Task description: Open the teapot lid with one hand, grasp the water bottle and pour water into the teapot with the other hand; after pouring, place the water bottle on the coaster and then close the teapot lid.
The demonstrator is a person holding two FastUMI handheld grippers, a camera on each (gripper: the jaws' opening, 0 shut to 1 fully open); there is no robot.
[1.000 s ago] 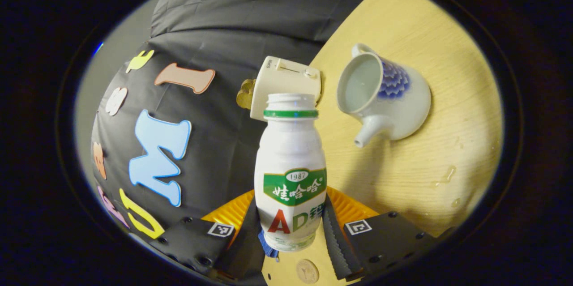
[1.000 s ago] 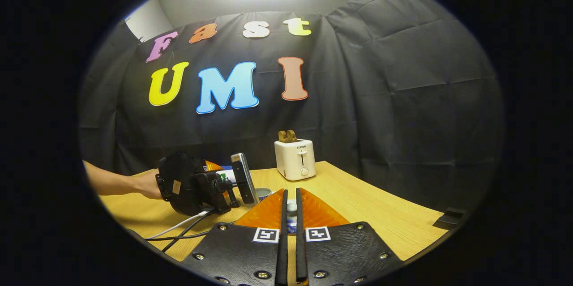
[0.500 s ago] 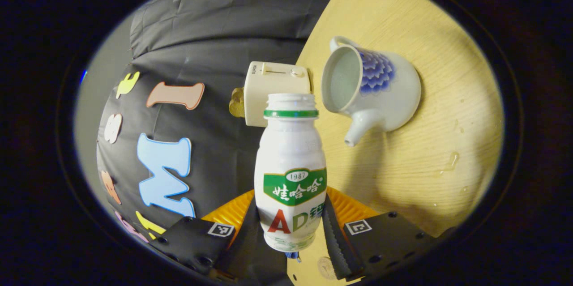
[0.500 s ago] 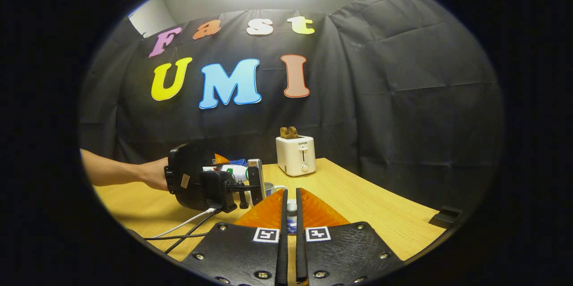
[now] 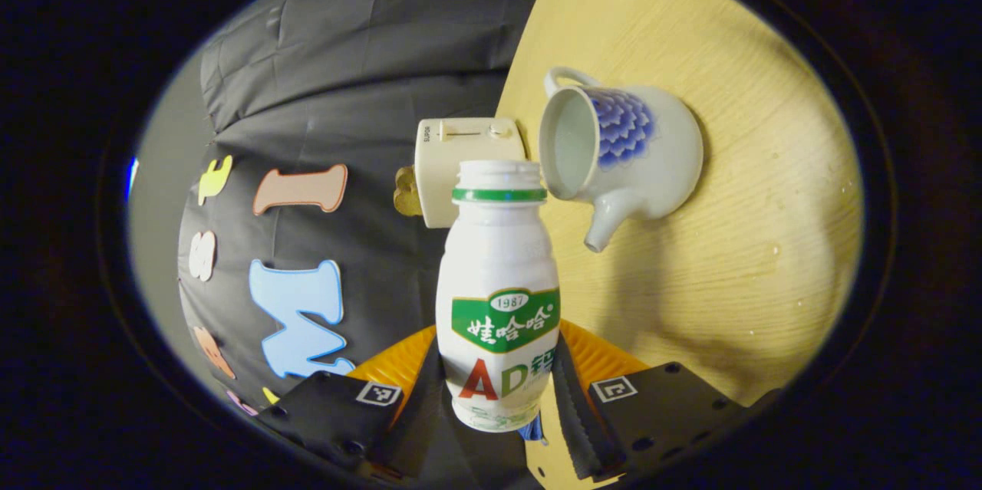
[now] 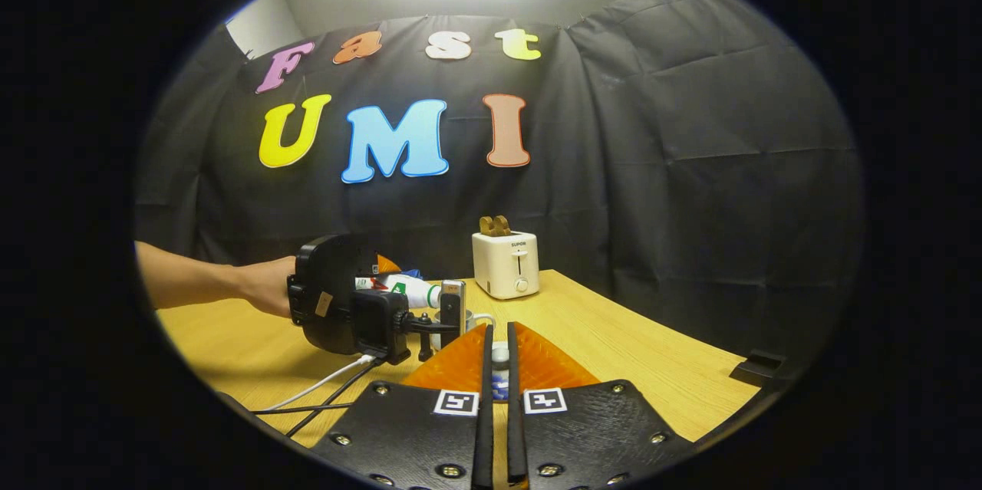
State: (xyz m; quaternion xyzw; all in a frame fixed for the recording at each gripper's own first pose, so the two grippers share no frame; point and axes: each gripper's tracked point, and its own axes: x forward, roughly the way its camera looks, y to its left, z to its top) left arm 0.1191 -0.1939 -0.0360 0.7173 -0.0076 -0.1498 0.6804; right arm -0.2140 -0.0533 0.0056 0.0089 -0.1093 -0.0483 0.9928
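Just past the mouth of the water bottle, up and to the right as the left gripper looks along its fingers, sits the open teapot on the table. That gripper pinches the lower body of the uncapped bottle from both sides, and the bottle's long axis runs straight out along the fingers. The world is rolled in this view, so the bottle lies near horizontal, its neck close beside the teapot rim but not over it. The pour, as I judge it, turns on carrying the neck sideways over that opening before tipping further. A toaster stands beyond the bottle's mouth.

The right gripper has its fingers pressed onto a small knobbed piece, seemingly the teapot lid, held well back from the pot. The right gripper view gives what the left cannot: the left gripper from the side, a hand behind it, the bottle lying flat with its neck aimed at the teapot. The left gripper view alone looks into the teapot's bare mouth.
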